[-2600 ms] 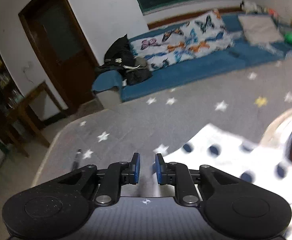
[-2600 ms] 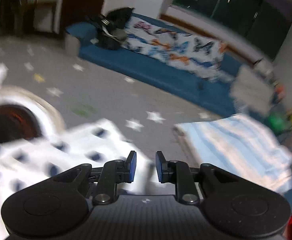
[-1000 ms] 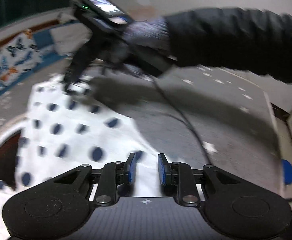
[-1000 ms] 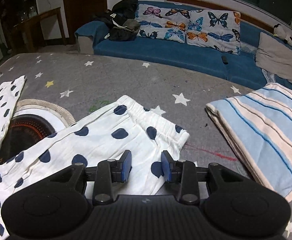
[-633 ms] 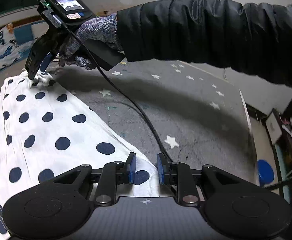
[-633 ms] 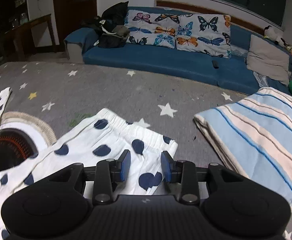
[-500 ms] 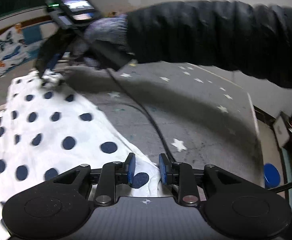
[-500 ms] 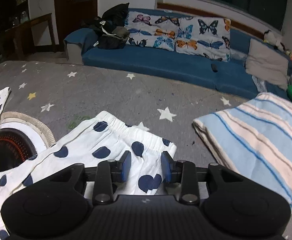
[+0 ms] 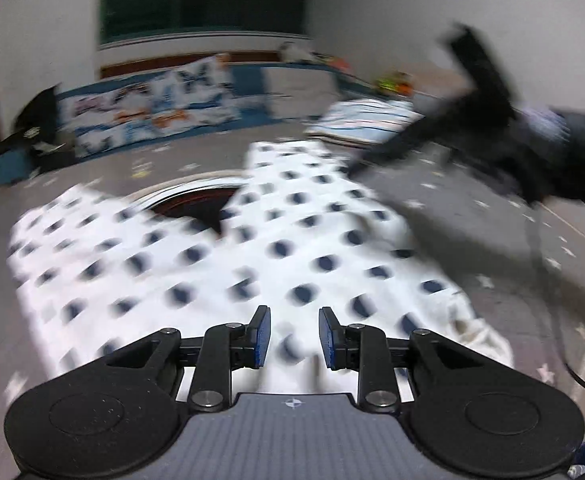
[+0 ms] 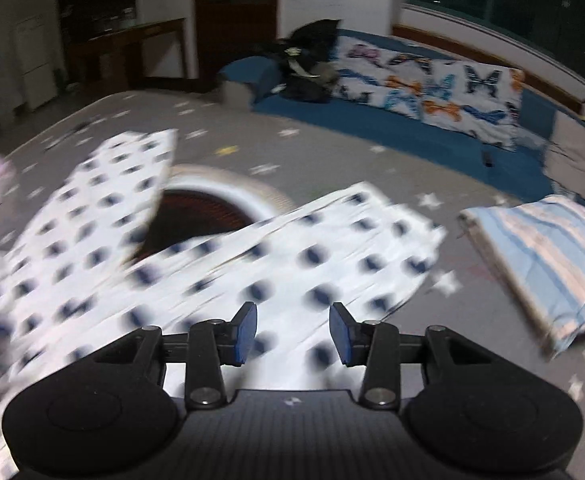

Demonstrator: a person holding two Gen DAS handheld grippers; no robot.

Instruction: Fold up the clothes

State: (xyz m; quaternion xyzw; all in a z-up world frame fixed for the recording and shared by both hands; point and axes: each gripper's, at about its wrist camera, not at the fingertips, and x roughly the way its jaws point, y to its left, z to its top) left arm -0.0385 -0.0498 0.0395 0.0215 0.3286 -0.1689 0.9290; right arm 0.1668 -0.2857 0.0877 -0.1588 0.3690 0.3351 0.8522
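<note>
Left gripper [image 9: 290, 334]: blue pads standing narrowly apart, nothing pinched between them; spotted cloth lies under and ahead of the tips.

Right gripper [image 10: 292, 330]: jaws opening, gap already fairly wide, nothing between the pads; it hangs over the near edge of the same cloth.

Polka-dot trousers [image 10: 252, 264]: white with navy spots, spread flat on the grey star-patterned mat [image 10: 332, 160]. Two long panels run away from the fingers and splay in a V over a round rimmed opening [image 10: 196, 208] in the mat. The right panel's far end stops near the mat's right side.

Striped blanket [image 10: 544, 256]: folded, at the mat's right edge, apart from the trousers.

Judgement: each gripper sits at the near end of the garment, long axis pointing away; either could pinch the near edge, the right being more ready.
</note>
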